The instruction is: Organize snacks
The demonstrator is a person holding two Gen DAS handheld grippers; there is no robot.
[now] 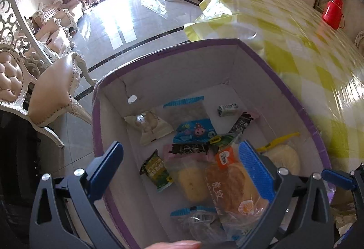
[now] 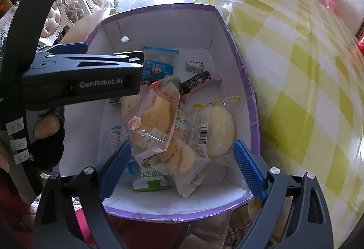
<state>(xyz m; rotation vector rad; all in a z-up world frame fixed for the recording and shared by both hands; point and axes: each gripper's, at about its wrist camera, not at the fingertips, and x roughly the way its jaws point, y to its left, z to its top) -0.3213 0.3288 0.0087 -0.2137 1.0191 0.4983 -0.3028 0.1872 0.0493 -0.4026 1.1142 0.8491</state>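
Left tongs (image 1: 186, 160): jaws wide apart, gripping nothing, poised over the purple-rimmed box (image 1: 193, 44); an orange-labelled bread packet (image 1: 232, 185) lies just beside the right pad. Right tongs (image 2: 182, 164): also spread wide and empty, over the box's near end, with a clear-wrapped bread packet (image 2: 152, 117) lying between the pads' lines, atop other snacks. Round white bun (image 2: 218, 128) beside it. Box stands against the yellow-checked worktop (image 2: 295, 67)
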